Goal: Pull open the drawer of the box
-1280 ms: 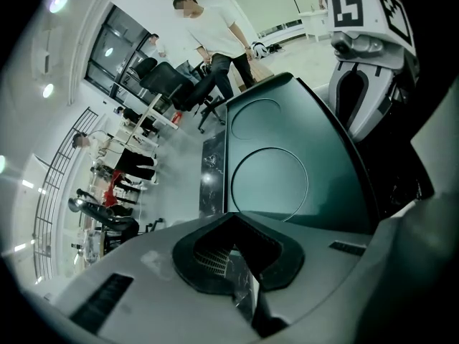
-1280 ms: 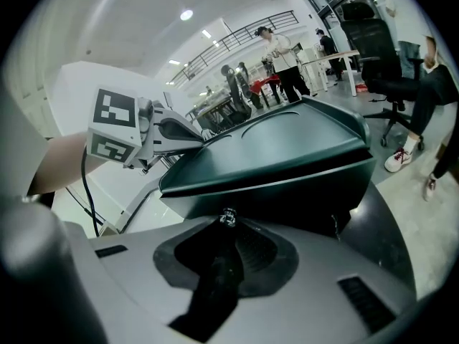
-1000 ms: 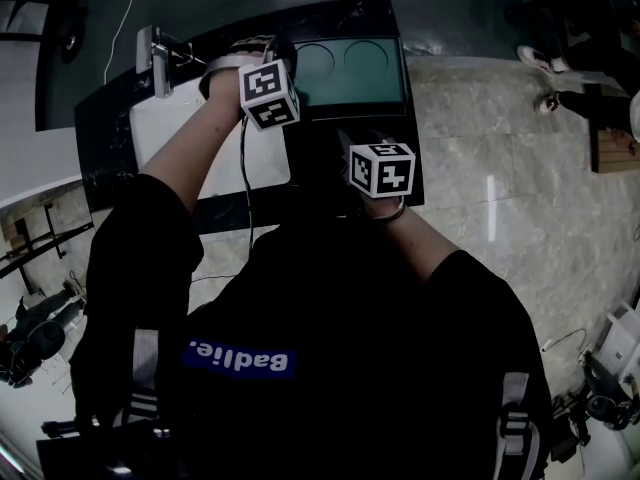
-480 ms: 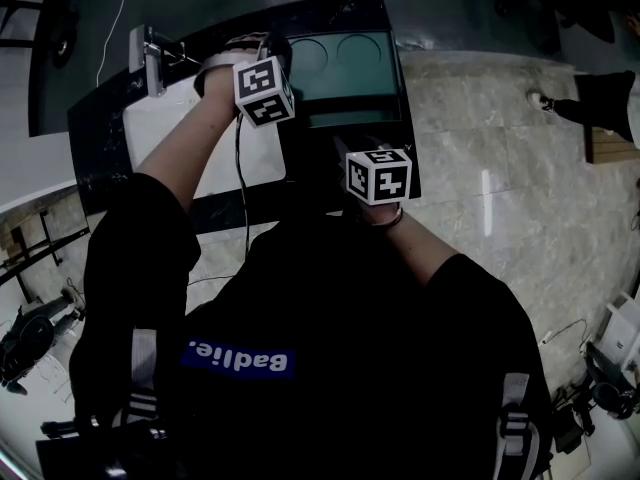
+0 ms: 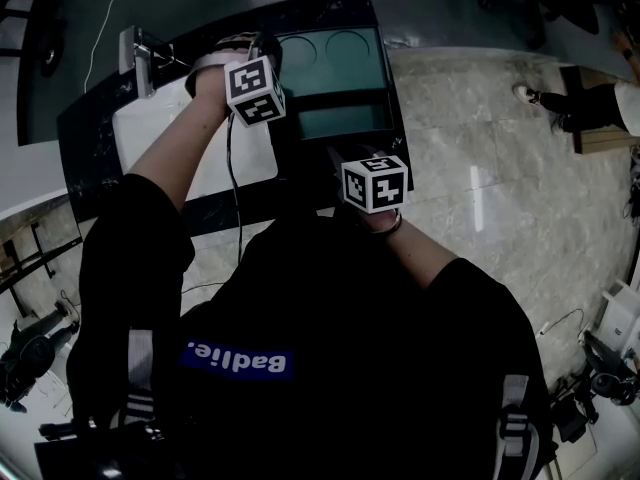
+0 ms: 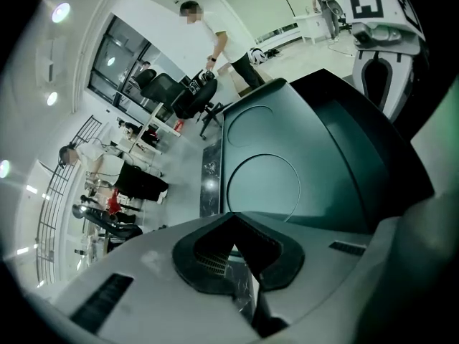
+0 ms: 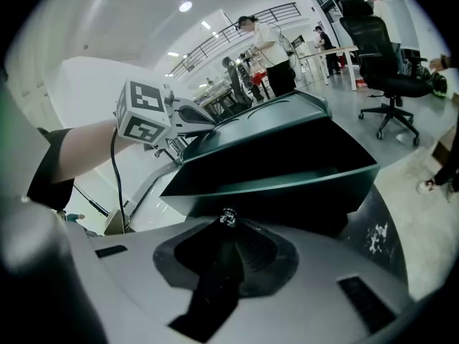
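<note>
Toward the upper left of the head view, the left gripper [image 6: 229,219] is hovering just beside the left edge of the teal box [image 5: 330,60], its jaws meeting at the tips and gripping nothing. The box is sitting on the dark table [image 5: 100,158], upper middle of the frame. Just below the box's top, the drawer [image 5: 340,121] is standing partly pulled out. Right of centre, the right gripper [image 7: 228,222] is pinching the drawer's small shiny knob [image 7: 228,216] between narrowly parted jaws.
</note>
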Tool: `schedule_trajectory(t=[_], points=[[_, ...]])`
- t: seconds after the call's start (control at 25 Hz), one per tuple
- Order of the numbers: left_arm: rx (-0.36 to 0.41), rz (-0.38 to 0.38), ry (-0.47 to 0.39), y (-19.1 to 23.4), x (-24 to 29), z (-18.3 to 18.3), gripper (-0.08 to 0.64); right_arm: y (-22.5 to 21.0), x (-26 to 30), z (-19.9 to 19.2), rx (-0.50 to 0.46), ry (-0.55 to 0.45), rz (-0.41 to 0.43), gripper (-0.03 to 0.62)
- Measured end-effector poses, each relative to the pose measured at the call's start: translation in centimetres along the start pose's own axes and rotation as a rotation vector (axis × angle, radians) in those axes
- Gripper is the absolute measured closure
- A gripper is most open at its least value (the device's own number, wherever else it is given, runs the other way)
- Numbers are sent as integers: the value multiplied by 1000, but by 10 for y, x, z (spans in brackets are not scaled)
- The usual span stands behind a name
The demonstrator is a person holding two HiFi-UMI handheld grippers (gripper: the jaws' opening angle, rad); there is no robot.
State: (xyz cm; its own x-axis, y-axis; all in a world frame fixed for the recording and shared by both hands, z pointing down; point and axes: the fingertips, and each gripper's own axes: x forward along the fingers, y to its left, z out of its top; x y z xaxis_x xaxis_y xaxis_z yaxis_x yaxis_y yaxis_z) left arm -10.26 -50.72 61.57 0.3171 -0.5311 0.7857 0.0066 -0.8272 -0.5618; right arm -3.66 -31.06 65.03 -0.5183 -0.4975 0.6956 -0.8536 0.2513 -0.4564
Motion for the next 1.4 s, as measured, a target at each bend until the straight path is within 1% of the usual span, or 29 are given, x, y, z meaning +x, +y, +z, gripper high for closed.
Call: schedule_trajectory(t=[0.16,0.8,1.0,1.12,1.16,1.24,1.4], points=[[-4,2,-9,0,0,0,560,4,-2,-5,2,8,8,529],[13,15,-17,-2,0,-1,560,8,-8,-19,24,14,-7,529],[7,13,-30,-2,-1,0,560,6,-7,-20,25,14,-22,529],[3,15,-39,-2,0,1,560,7,-7,-22,31,16,-17,528],[0,18,-43,-2,0,1,560,7,-6,-23,37,18,-14,519],[-3,21,-53,-3,-1,3,560,9,-7,-24,50,16,-8,464],[3,36,-66,-4,1,-1,560,13,-11,-26,59,4,-34,445]])
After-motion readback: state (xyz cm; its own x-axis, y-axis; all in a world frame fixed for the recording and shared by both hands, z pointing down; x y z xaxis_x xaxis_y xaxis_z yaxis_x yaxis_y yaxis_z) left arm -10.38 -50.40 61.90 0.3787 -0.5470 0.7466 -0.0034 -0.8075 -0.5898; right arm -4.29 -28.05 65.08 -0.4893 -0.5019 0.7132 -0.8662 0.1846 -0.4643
